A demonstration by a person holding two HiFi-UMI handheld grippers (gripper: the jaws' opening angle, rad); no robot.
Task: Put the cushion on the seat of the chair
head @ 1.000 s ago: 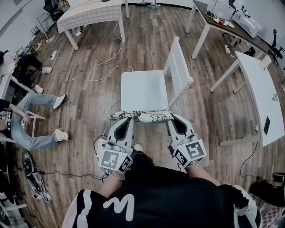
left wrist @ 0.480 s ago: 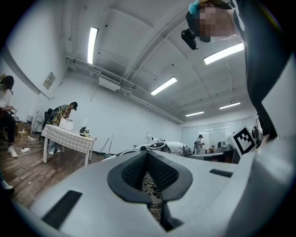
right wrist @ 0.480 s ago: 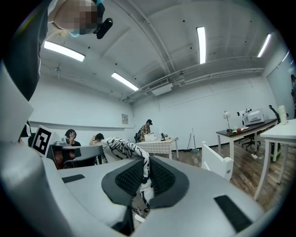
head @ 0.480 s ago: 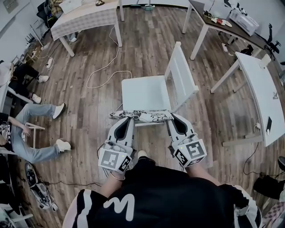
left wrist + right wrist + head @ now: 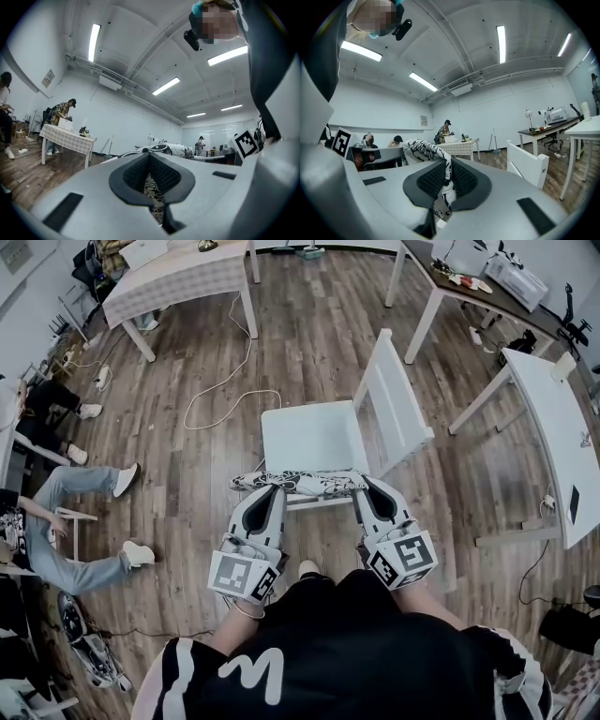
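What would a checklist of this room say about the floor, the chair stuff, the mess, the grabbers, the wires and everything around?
Surface: wooden floor; a white chair stands on it, seat bare.
Job's things: patterned cushion held level along the seat's front edge; cannot tell whether it touches.
Clutter: nothing seen on the seat.
Grippers: left gripper shut on the cushion's left end; right gripper shut on its right end.
Cables: white cable looped on the floor beyond the chair.
Surroundings: checked table, white table, a seated person at the left.
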